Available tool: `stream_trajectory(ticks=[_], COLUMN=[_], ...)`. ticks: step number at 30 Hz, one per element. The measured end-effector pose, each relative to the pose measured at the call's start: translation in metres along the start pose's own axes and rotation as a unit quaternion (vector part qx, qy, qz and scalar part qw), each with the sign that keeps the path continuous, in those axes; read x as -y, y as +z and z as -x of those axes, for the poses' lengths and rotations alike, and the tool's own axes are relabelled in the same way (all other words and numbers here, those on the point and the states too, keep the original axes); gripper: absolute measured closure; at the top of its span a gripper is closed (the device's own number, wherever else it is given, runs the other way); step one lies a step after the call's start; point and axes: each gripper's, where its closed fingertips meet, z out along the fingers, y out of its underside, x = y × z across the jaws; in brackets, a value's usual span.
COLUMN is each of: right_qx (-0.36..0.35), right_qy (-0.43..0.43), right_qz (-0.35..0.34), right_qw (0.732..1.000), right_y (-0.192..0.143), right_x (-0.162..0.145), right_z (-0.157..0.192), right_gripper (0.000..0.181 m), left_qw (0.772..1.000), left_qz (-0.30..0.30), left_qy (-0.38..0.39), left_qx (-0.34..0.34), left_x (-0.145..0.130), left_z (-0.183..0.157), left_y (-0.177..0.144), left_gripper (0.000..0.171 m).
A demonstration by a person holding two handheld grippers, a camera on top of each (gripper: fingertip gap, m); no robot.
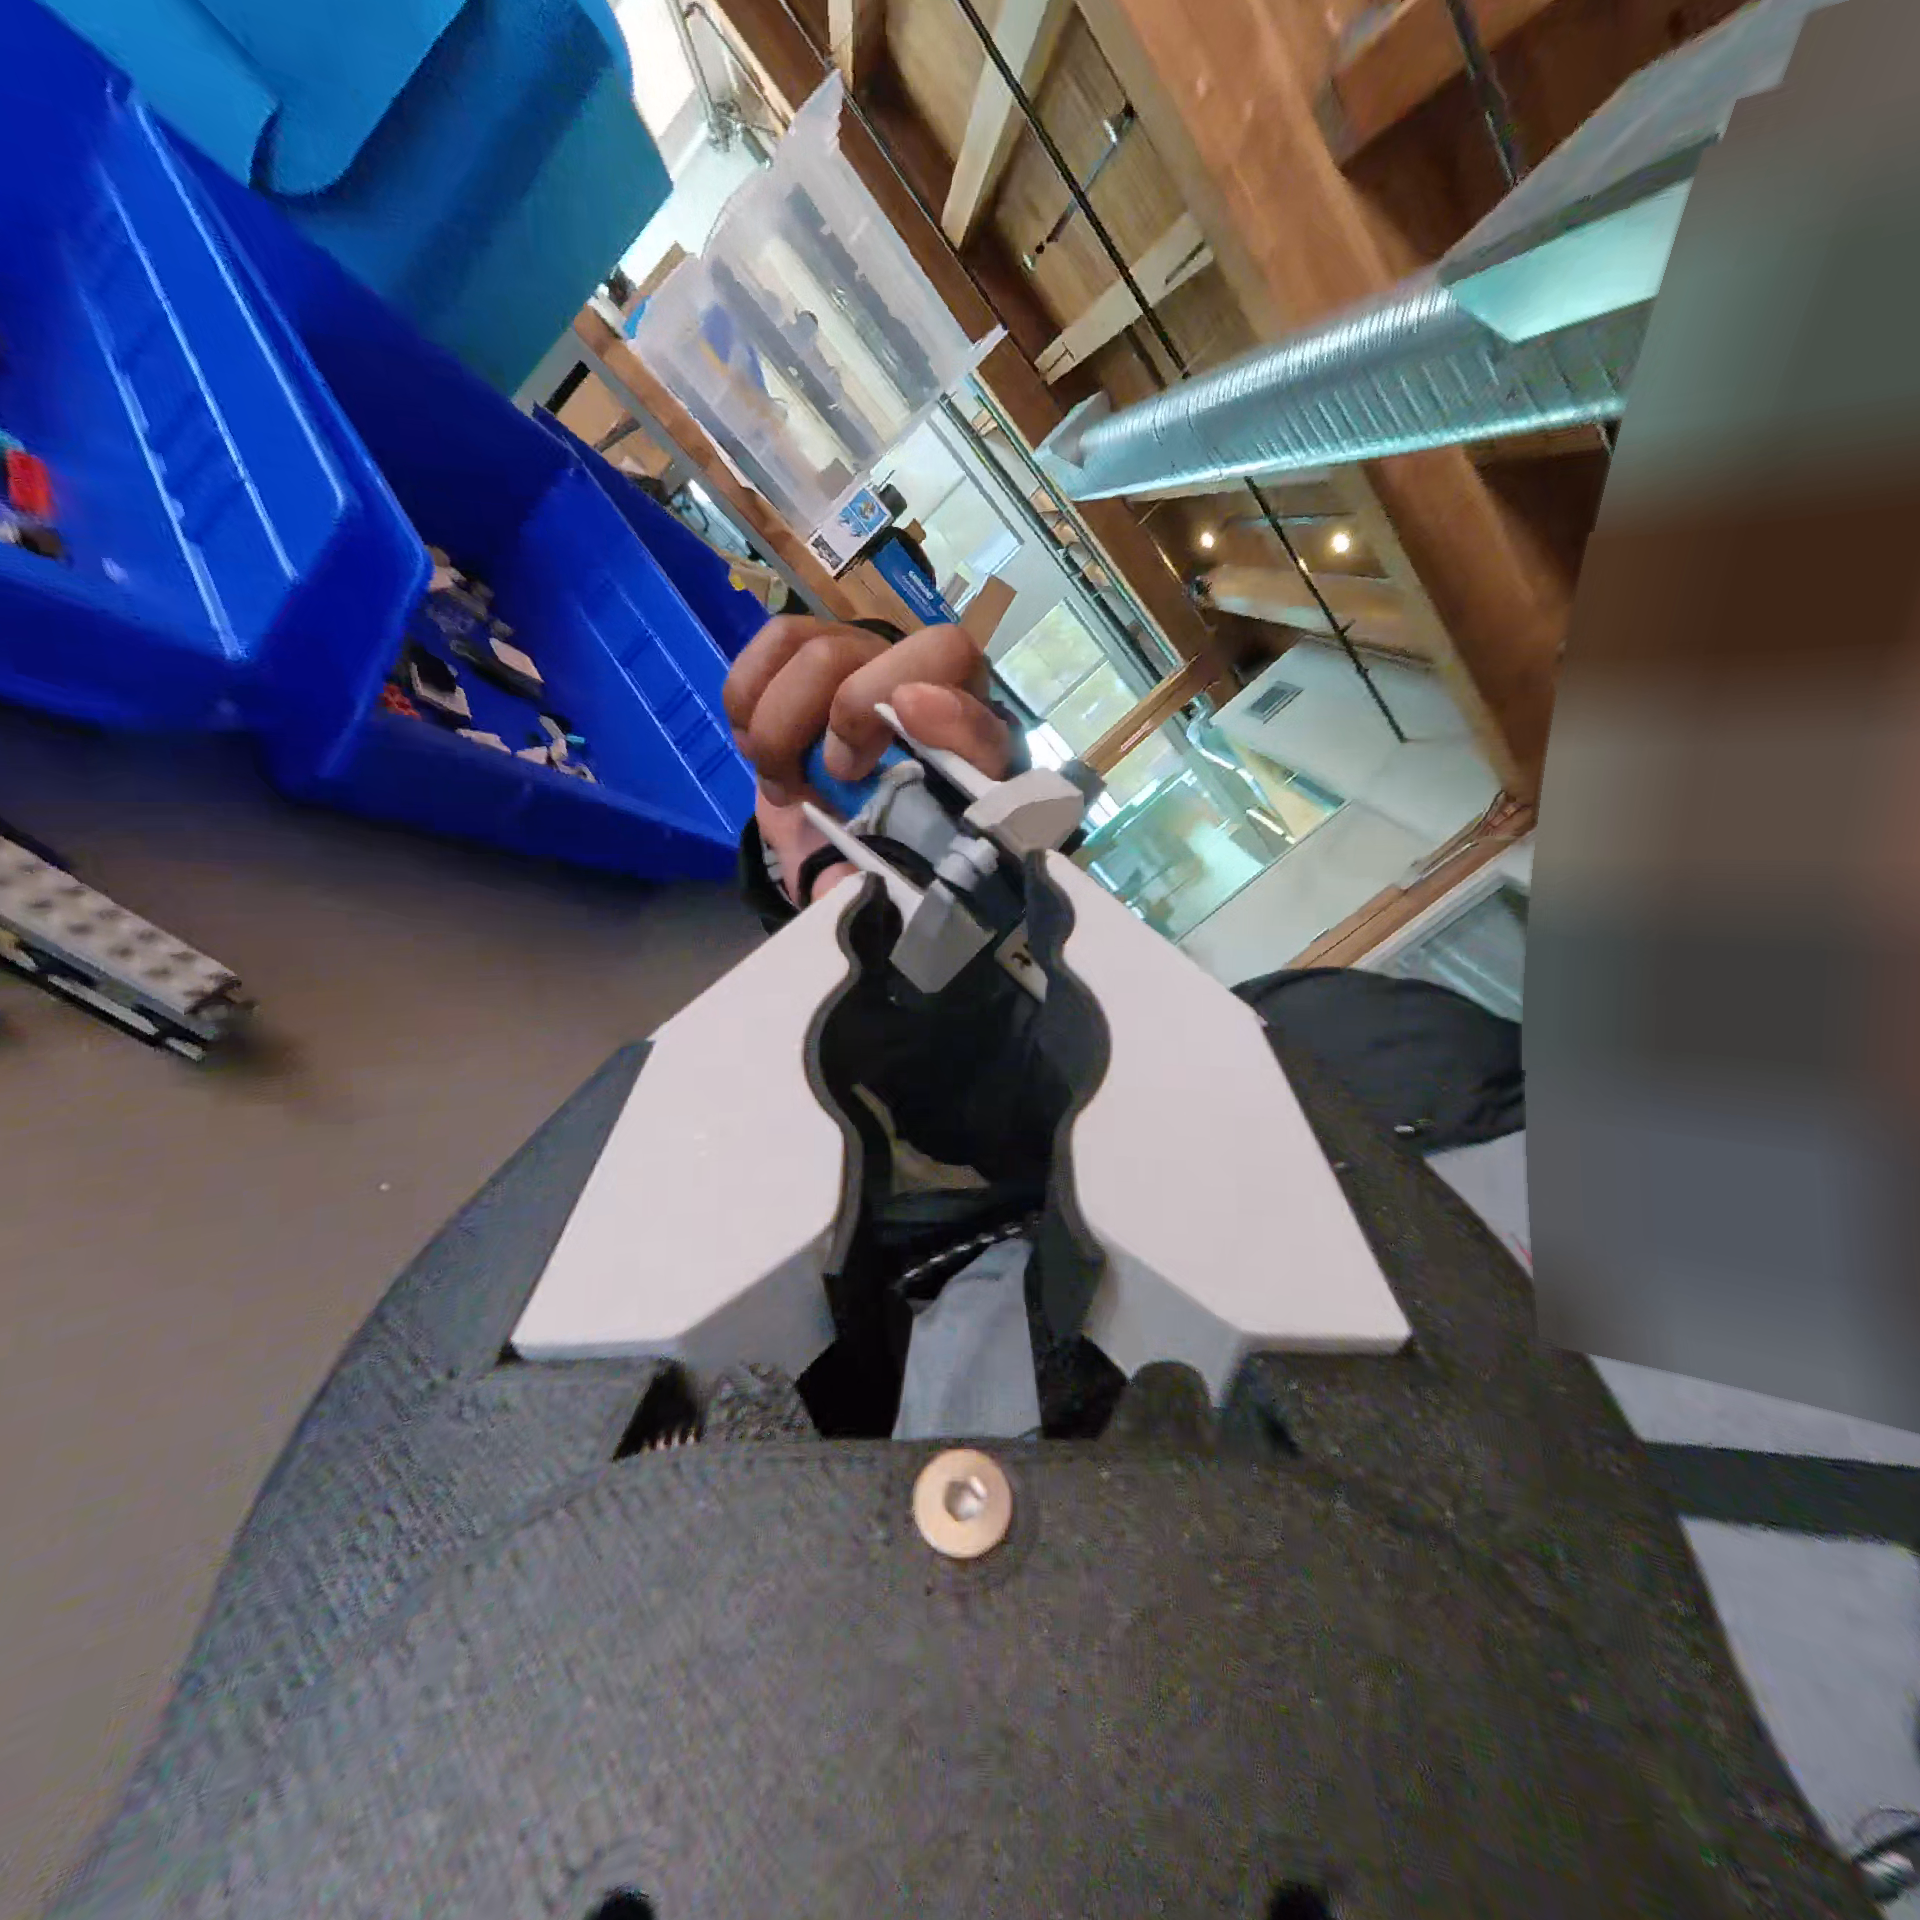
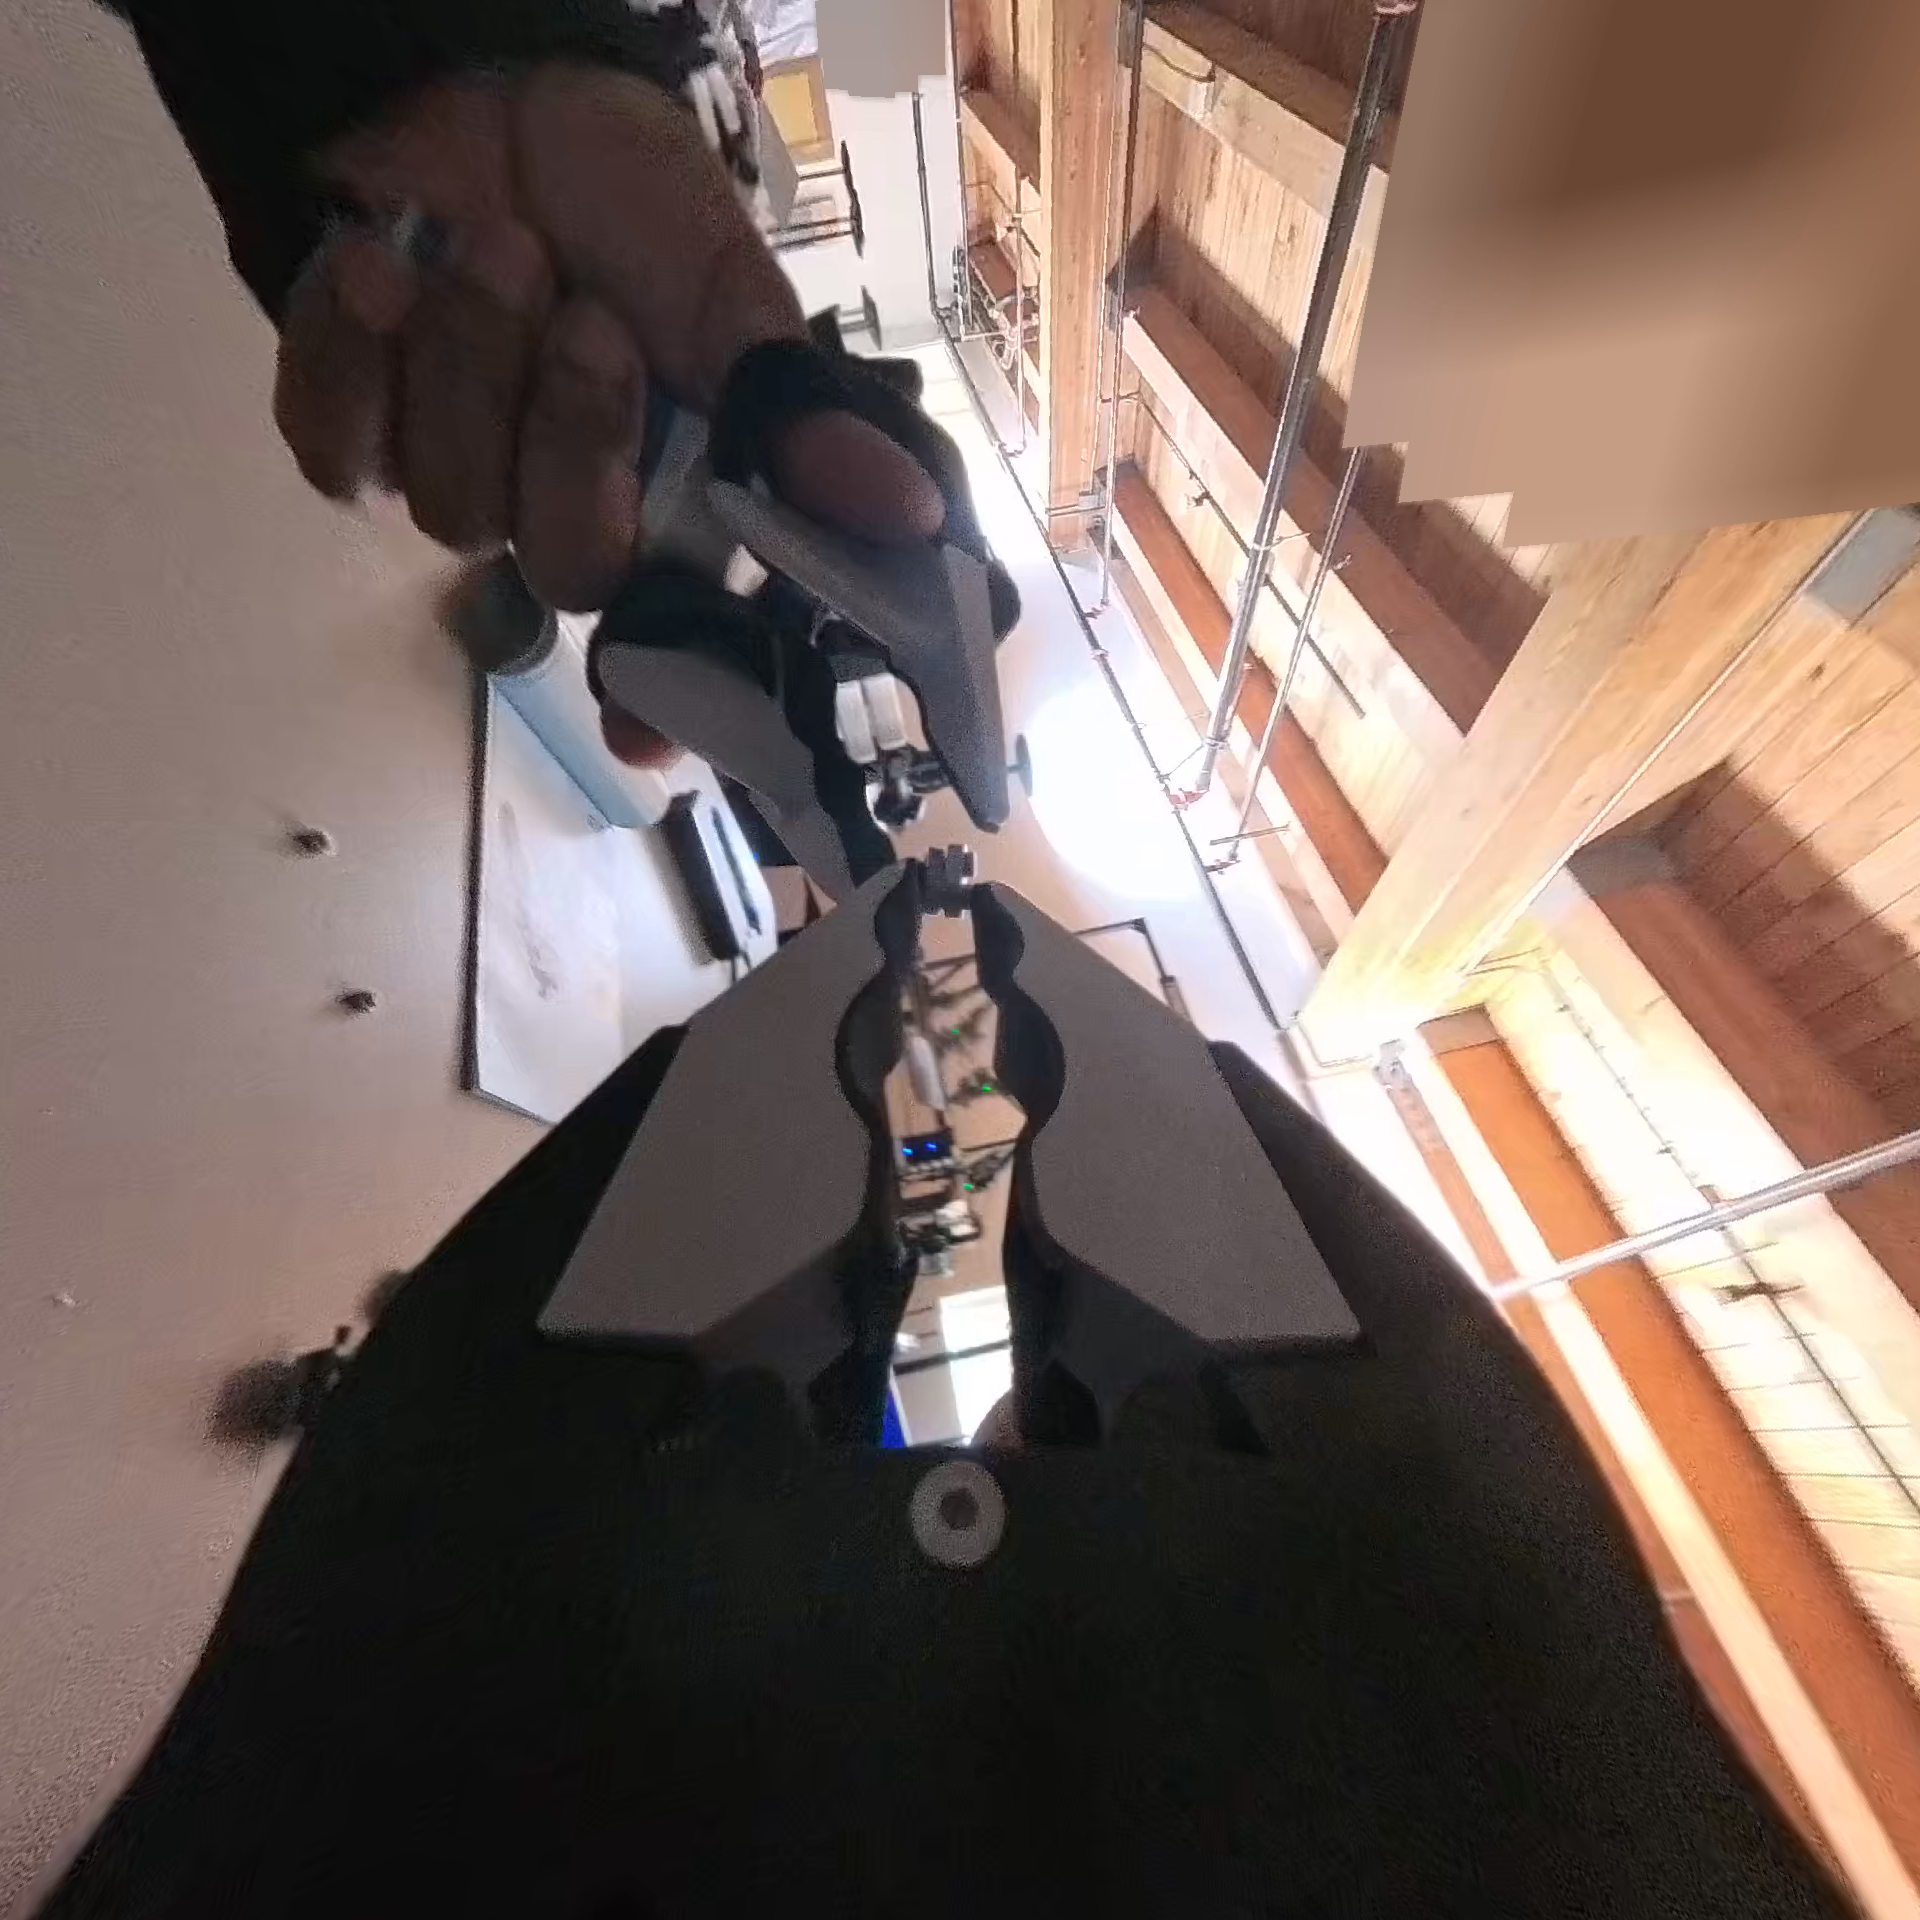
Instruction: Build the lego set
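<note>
Pinching a small grey-and-black lego assembly (image 1: 961,904) at its tips, the left gripper (image 1: 951,894) is closed on that piece, held up in the air well above the surface (image 1: 364,1091). The right gripper (image 2: 940,894) nips a small dark lego part (image 2: 943,878) just beside that assembly. Beyond the assembly sit blue bins (image 1: 520,644) of loose pieces; a studded grey lego plate (image 1: 104,935) lies near them.
</note>
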Motion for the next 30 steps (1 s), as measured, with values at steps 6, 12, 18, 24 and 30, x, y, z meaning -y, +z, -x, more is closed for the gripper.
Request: stream_trajectory(ticks=[6,12,18,24,30], right_qx=[-0.006,-0.009,-0.014,-0.01,-0.009], right_qy=[-0.08,-0.113,-0.115,-0.107,-0.103], right_qz=[0.012,0.011,0.008,0.009,0.009], right_qw=[0.997,0.994,0.993,0.994,0.995], right_y=[0.001,0.0,0.0,0.001,0.001], right_x=[-0.002,-0.002,-0.003,-0.004,-0.005], right_z=[0.007,0.011,0.012,0.015,0.015], right_gripper=[0.17,0.17,0.17,0.17,0.17], left_qw=[1.0,1.0,0.999,0.999,0.998], left_qz=[0.001,-0.012,-0.014,-0.027,-0.034], left_qy=[-0.019,-0.02,-0.024,-0.042,-0.045], left_qx=[0.015,0.017,0.02,0.017,0.015], left_x=[-0.004,0.001,0.0,0.0,0.001], left_z=[0.004,0.008,0.011,0.014,0.015], left_y=[0.003,0.001,0.0,-0.001,-0.001], left_gripper=[0.152,0.159,0.16,0.161,0.16])
